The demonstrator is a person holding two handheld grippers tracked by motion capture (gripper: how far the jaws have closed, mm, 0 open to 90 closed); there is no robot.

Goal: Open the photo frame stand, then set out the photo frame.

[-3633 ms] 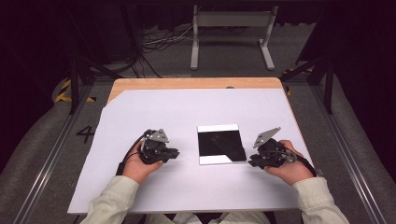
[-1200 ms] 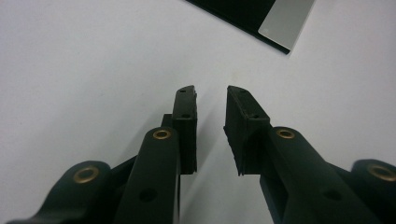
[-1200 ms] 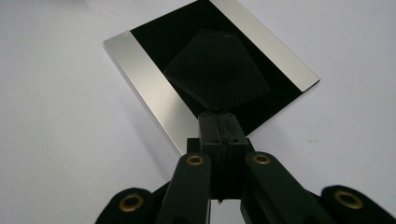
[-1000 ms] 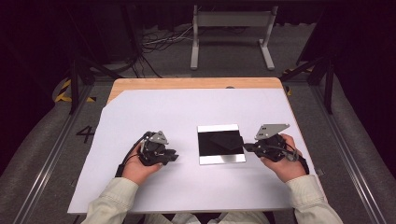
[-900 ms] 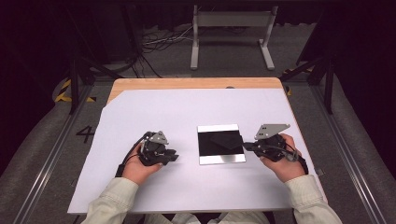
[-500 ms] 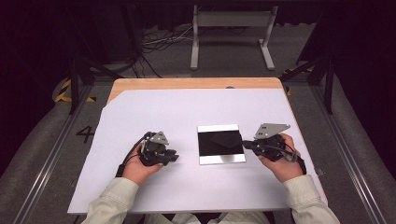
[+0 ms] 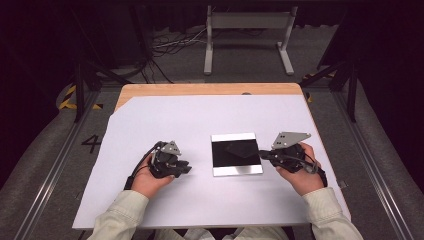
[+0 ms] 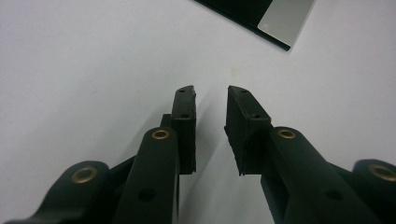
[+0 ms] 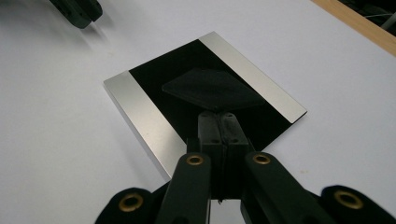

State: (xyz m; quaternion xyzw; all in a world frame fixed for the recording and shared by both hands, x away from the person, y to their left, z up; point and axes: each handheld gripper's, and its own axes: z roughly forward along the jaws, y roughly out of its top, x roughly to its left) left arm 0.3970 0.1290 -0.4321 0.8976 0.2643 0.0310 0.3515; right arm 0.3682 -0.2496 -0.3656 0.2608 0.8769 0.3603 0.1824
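Observation:
A black square plate (image 7: 236, 165) with silver strips along two edges lies on the white sheet (image 7: 150, 120). A thin dark diamond-shaped piece (image 9: 212, 88) lies flat on the plate (image 9: 140, 105). My right gripper (image 9: 217, 116) is shut, and its tips meet the near corner of that piece; I cannot tell whether the corner is pinched. In the high view the right gripper (image 7: 263, 154) sits at the plate's right edge. My left gripper (image 7: 184, 168) rests left of the plate. It is open by a narrow gap (image 8: 211, 93) over bare sheet, and the plate's corner (image 8: 285, 18) lies ahead.
The white sheet covers most of a wooden table (image 7: 200, 89). Beyond the table's far edge stand a metal frame (image 7: 247, 35) and cables (image 7: 170, 47) on the floor. The left gripper's jaws (image 9: 77, 11) show at the top left of the right gripper view.
The right gripper has moved left from beside the plate to its right edge, and has stayed there for the last second. The left gripper has barely moved.

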